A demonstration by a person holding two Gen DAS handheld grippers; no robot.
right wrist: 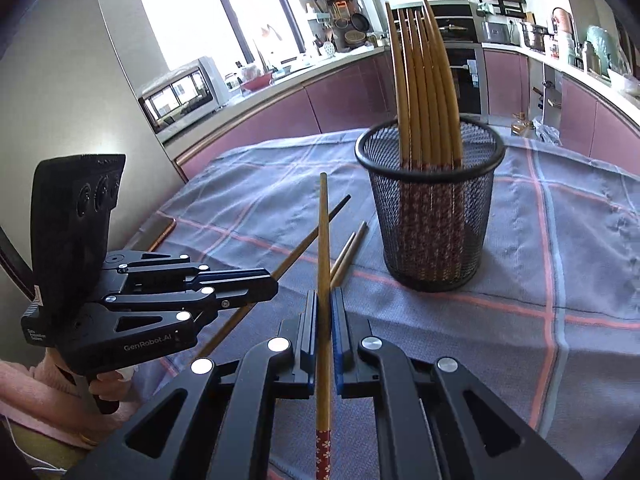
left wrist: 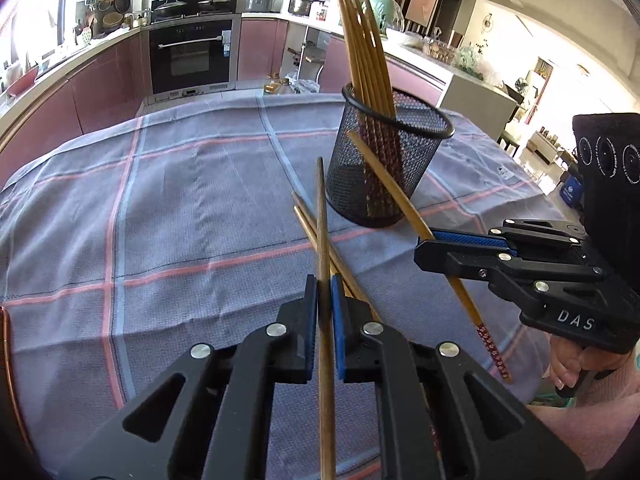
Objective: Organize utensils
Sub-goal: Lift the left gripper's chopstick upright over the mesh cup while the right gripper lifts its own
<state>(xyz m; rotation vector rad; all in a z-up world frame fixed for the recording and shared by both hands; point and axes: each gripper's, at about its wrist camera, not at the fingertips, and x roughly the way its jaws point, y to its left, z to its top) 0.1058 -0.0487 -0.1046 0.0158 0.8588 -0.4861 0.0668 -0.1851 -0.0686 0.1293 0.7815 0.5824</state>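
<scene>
A black mesh cup (left wrist: pixel 386 160) stands on the checked cloth and holds several wooden chopsticks (left wrist: pixel 366 48); it also shows in the right wrist view (right wrist: pixel 432 208). My left gripper (left wrist: pixel 325 292) is shut on one chopstick (left wrist: pixel 322 232) that points forward. My right gripper (right wrist: pixel 325 312) is shut on another chopstick (right wrist: pixel 323 240), tip pointing toward the cup; in the left wrist view this gripper (left wrist: pixel 430 246) is right of the cup with its chopstick (left wrist: pixel 384 176) slanting across the cup's front. Two loose chopsticks (left wrist: pixel 308 224) lie on the cloth in front of the cup, also seen in the right wrist view (right wrist: pixel 348 252).
The blue-grey cloth with pink lines (left wrist: pixel 180 220) covers the table. Kitchen counters and an oven (left wrist: pixel 192 52) stand behind. The left gripper (right wrist: pixel 256 284) shows at the left of the right wrist view, with the person's pink sleeve (right wrist: pixel 24 396) below.
</scene>
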